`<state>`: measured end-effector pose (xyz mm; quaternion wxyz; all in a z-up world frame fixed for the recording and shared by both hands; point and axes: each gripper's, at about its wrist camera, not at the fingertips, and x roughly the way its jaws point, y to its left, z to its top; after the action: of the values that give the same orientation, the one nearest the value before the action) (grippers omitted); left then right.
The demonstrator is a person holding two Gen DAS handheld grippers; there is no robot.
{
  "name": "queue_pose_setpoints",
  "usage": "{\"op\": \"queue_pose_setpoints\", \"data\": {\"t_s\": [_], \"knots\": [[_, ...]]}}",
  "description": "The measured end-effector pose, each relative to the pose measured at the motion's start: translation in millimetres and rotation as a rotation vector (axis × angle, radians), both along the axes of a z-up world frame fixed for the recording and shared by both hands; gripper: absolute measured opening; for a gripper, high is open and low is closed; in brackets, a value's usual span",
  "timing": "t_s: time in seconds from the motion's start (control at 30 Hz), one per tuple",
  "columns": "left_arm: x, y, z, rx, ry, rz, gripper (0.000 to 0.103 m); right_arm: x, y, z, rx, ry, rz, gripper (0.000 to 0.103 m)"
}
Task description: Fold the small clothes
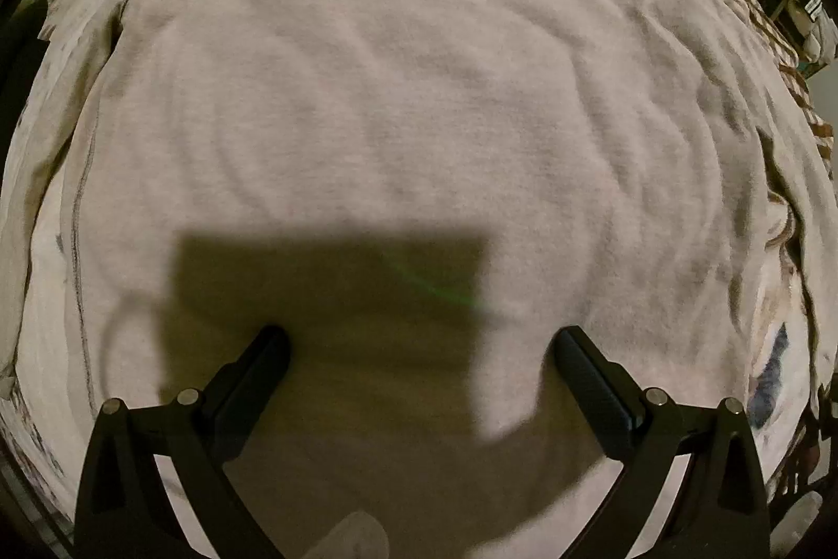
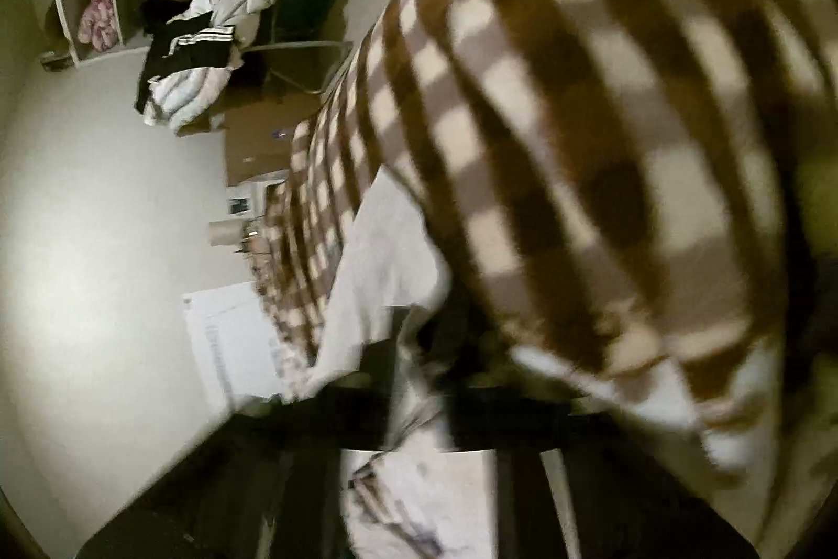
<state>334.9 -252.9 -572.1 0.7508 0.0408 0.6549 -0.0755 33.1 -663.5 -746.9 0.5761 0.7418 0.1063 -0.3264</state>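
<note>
A pale beige knit garment (image 1: 398, 87) lies spread flat and fills the left wrist view, with dark seams near its shoulders. My left gripper (image 1: 421, 344) hovers just above its lower part, jaws wide open and empty, casting a square shadow on the cloth. In the right wrist view the picture is blurred and tilted. A white piece of cloth (image 2: 387, 276) hangs in front of the right gripper (image 2: 419, 423), which seems shut on it, though the fingers are smeared dark shapes.
A brown-and-cream checked cover (image 2: 576, 140) lies under the clothes and fills the right of the right wrist view. It also shows at the right edge (image 1: 796, 77). Beyond are a white floor, shelves with piled clothes (image 2: 199, 51) and cardboard boxes (image 2: 256, 150).
</note>
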Motion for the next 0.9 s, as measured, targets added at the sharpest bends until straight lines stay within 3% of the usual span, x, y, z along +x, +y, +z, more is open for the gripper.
{"op": "queue_pose_setpoints", "data": {"t_s": [0.13,0.27,0.4,0.5,0.6,0.7,0.83,0.9], "knots": [[2.7,4.7,10.8,-0.022,0.009,0.012,0.103,-2.8,-10.3,38.9,-0.088,0.064,0.007,0.003],[6.8,16.4,20.4,-0.047,0.017,0.049,0.103,18.9,-22.3,98.6,-0.213,0.091,0.085,0.003],[12.2,36.0,30.7,-0.080,0.020,0.107,0.103,76.0,-21.6,151.3,-0.343,0.101,0.255,0.003],[16.8,59.7,42.2,-0.096,0.002,0.148,0.103,128.8,-7.4,169.7,-0.392,0.121,0.387,0.003],[19.3,86.7,53.4,-0.087,-0.021,0.184,0.103,201.9,29.1,180.5,-0.430,0.121,0.578,0.003],[21.2,120.7,63.2,-0.084,-0.048,0.226,0.103,280.0,97.0,180.2,-0.492,0.125,0.808,0.003],[16.6,176.4,72.7,-0.053,-0.089,0.299,0.103,379.0,222.0,154.1,-0.588,0.162,1.165,0.003],[13.5,205.0,75.6,-0.024,-0.111,0.335,0.103,406.0,279.8,133.0,-0.613,0.184,1.318,0.003]]}}
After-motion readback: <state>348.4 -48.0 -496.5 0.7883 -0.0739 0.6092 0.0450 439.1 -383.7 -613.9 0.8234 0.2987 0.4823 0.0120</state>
